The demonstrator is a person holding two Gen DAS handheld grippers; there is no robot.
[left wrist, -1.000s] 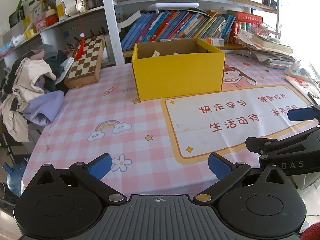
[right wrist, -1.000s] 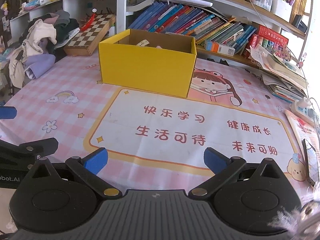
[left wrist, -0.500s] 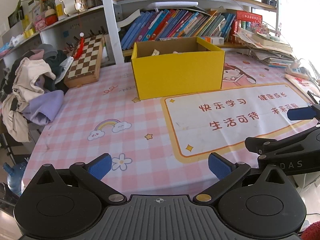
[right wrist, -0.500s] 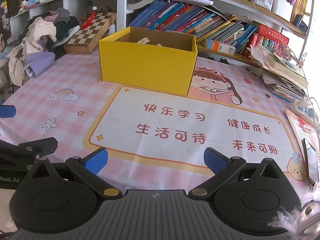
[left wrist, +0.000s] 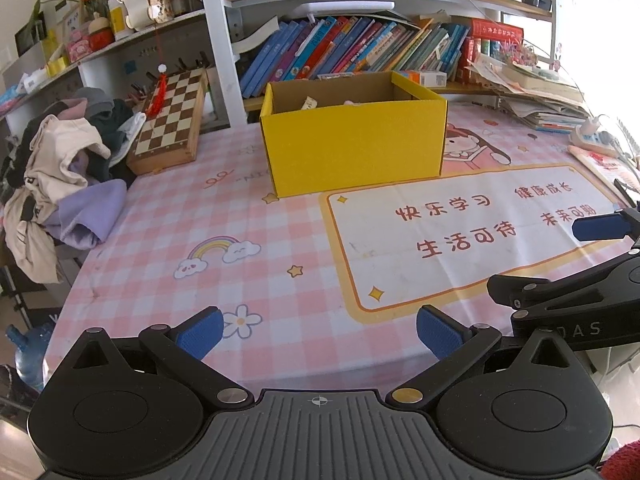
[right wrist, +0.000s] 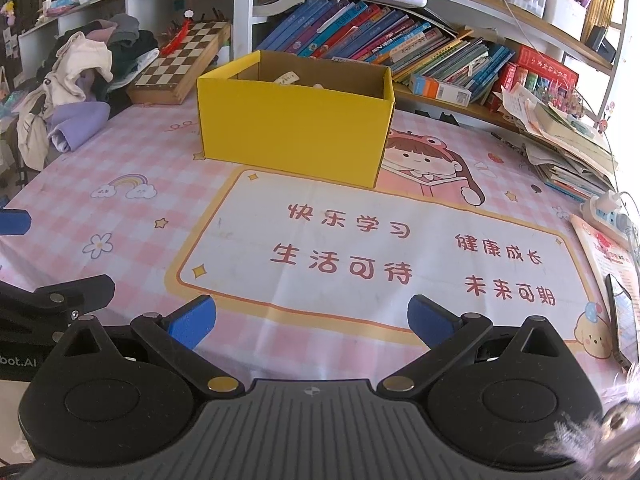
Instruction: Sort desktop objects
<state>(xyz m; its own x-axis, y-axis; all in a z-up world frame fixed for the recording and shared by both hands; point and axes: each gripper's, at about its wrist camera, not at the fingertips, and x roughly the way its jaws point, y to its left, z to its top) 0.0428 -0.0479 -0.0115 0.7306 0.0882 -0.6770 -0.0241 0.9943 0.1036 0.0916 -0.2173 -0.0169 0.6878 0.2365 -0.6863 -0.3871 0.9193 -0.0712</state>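
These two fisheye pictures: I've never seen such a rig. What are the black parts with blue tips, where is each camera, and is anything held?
A person carries one hand-held gripper in each hand; a camera on each looks forward along its two blue-padded fingers. The left hand-held gripper and the right hand-held gripper are both open and hold nothing. Each also shows at the edge of the other's view. On the pink checked tablecloth stands a yellow cardboard box with a few small items inside, beside a folded chessboard and a pile of clothes.

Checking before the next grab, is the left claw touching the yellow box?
Apart. The left wrist view shows bare pink tablecloth between the open left claw and the yellow box.
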